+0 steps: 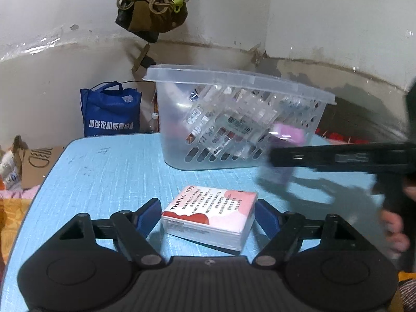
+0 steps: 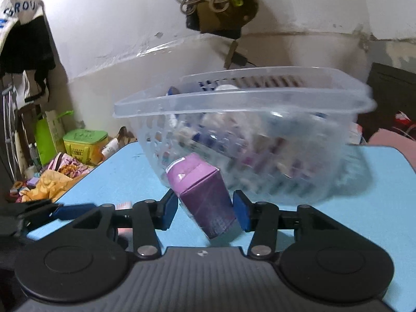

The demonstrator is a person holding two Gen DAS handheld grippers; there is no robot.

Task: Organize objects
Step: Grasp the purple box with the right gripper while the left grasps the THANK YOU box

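Observation:
A pink and white "THANK YOU" box (image 1: 210, 214) lies on the blue table (image 1: 109, 171). My left gripper (image 1: 208, 214) has its blue pads on either side of the box, about touching it. My right gripper (image 2: 205, 208) is shut on a purple carton (image 2: 205, 192), held tilted above the table in front of the clear plastic basket (image 2: 244, 101). The basket (image 1: 234, 83) holds several small packages. The right gripper (image 1: 275, 160) shows blurred at the right of the left wrist view, carton (image 1: 278, 174) beneath it.
A blue shopping bag (image 1: 110, 113) stands behind the table at the left. A cardboard box (image 1: 36, 163) and clutter lie off the left edge. A brown bag with cords (image 1: 150, 2) hangs on the wall. A green bin (image 2: 84, 144) sits on the floor.

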